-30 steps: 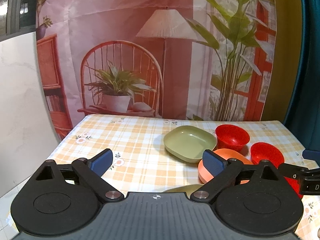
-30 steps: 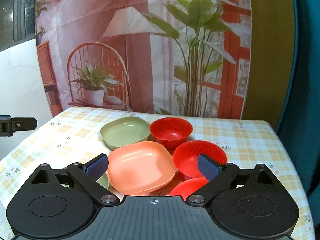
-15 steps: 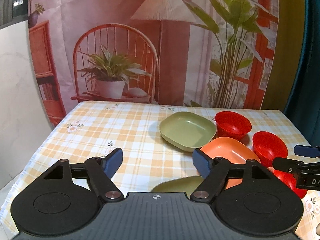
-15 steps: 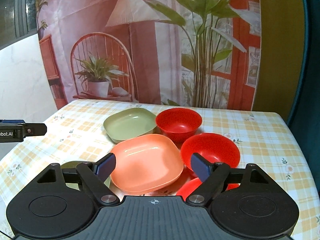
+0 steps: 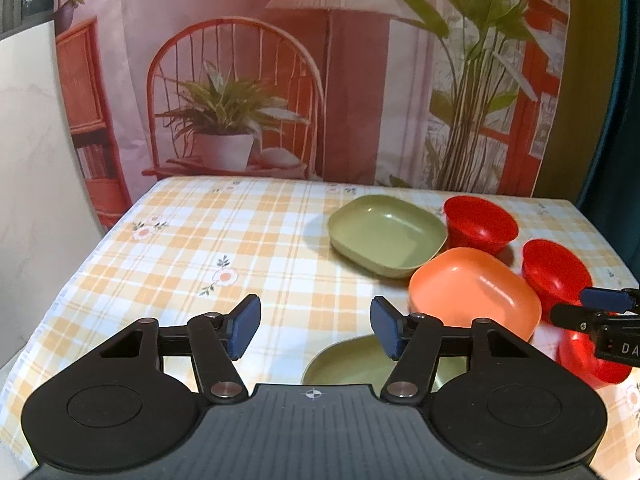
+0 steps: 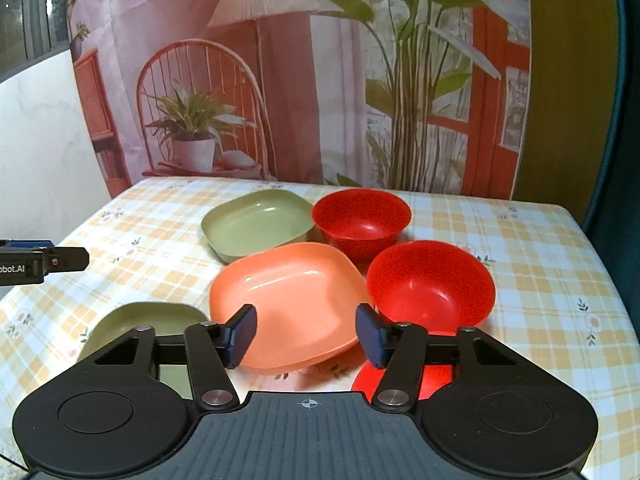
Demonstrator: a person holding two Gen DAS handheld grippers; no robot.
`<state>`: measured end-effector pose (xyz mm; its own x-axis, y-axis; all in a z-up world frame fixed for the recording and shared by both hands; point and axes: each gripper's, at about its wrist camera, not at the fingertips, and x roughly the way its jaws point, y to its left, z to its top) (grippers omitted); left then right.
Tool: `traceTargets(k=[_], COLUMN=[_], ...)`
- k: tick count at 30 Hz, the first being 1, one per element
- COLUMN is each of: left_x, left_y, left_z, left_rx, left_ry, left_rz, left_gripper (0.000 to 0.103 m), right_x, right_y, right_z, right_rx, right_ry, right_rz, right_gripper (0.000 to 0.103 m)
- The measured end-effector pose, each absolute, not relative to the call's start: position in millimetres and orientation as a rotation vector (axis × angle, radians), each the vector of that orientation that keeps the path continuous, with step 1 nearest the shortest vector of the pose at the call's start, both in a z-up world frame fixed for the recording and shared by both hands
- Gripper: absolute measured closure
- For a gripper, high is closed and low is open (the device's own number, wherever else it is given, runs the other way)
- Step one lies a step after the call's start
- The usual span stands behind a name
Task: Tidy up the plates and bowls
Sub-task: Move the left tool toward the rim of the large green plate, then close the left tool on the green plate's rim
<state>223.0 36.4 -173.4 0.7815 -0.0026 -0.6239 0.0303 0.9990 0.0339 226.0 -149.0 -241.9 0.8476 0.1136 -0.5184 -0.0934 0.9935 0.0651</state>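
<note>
Both of your grippers have their jaws partly open and they have just been closing, with nothing pinched between them: your left gripper [image 5: 316, 330] has only checked tablecloth [image 5: 192, 240] in its gap, and your right gripper [image 6: 306, 334] has the near edge of the orange plate [image 6: 288, 300] showing in its gap, but the pads do not touch it. Just past your left gripper's right jaw and partly under it sits the near green plate [image 5: 348, 364]. Farther ahead of those jaws and off to the right sits the far green plate [image 5: 386, 236]. Ahead of your right gripper and a bit to the right is the near red bowl [image 6: 432, 284], with the far red bowl [image 6: 362, 224] behind it. A third red bowl [image 6: 400, 378] peeks out under your right jaw. I think the dishes are bunched up close, edges touching or overlapping, because nothing is sorted yet. Count them: two green plates, one orange plate, three red bowls. None is stacked, so it looks like you are only starting
</note>
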Motion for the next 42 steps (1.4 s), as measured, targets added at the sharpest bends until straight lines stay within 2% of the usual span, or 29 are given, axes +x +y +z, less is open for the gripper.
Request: traceTargets(k=[15, 42], left_x=[229, 217], left_y=[44, 47], left_z=[-192, -215], left_rx=[0.016, -0.009], left_ry=[0.732, 0.812], left_rz=[-0.025, -0.052], left_gripper=[0.039, 0.042], right_x=[238, 229], right_y=[-144, -126], right_z=[-260, -269], right_rx=[0.039, 0.035], right_ry=[0.607, 0.641], right_rz=[0.121, 0.171], right_gripper=[0.061, 0.061])
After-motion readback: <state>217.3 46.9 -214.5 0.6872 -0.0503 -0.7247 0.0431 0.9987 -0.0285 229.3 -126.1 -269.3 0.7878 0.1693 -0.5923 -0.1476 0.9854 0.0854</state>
